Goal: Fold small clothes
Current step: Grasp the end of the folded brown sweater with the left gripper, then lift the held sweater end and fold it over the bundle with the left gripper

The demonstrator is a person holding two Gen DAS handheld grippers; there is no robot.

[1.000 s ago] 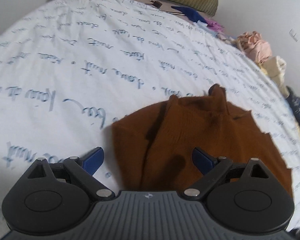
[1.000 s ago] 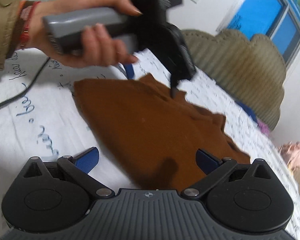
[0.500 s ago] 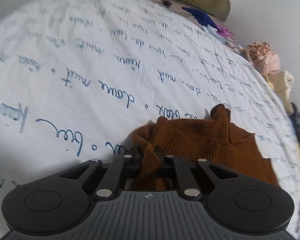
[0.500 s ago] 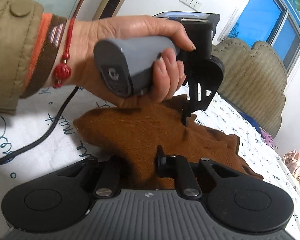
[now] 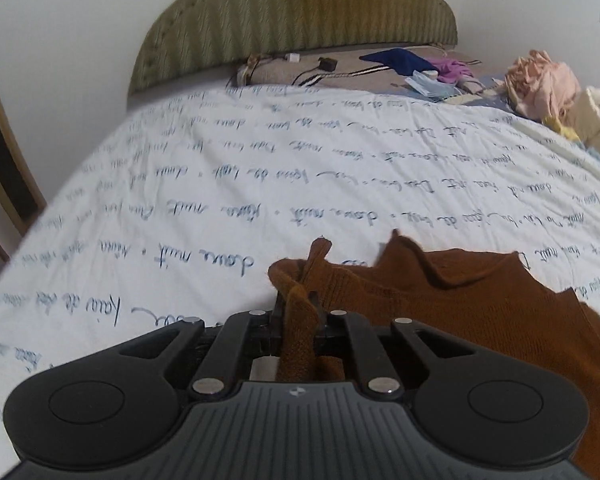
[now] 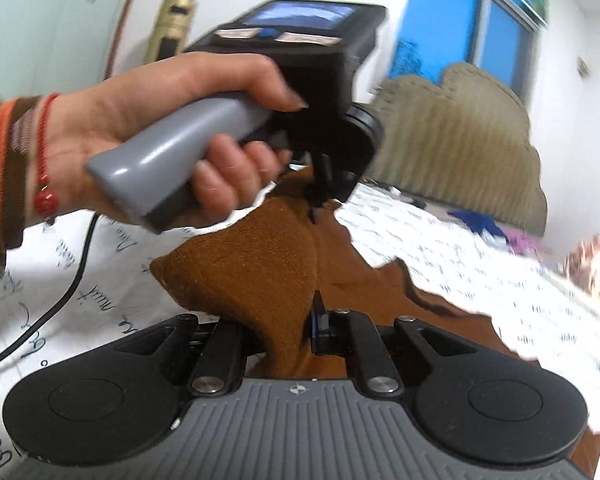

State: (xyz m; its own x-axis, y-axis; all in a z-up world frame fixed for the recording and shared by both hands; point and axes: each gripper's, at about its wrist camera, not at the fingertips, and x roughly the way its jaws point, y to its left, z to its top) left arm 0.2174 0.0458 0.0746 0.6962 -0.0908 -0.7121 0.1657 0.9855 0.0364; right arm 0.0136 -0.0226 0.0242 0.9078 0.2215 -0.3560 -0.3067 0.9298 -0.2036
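A small rust-brown knit garment point(image 5: 480, 304) lies on a white bedsheet point(image 5: 260, 184) printed with blue handwriting. My left gripper point(image 5: 298, 312) is shut on one edge of the garment, and a fold of it is pulled up between the fingers. In the right wrist view the same brown garment point(image 6: 260, 264) is lifted off the sheet. My right gripper point(image 6: 296, 328) is shut on its near edge. The left gripper point(image 6: 316, 200), held by a person's hand point(image 6: 160, 128), pinches the far edge above the bed.
An olive padded headboard point(image 5: 300, 20) stands at the far end. Crumpled pink and cream clothes point(image 5: 552, 88) lie at the bed's right edge, with dark blue and purple items point(image 5: 412, 60) and cables near the headboard. A black cable point(image 6: 60, 304) runs across the sheet. A blue window point(image 6: 472, 32) is behind.
Both grippers were open over the flat garment, then shut on its edges. Both have since lifted, raising the garment's edge off the sheet, and the left view now tilts toward the headboard.
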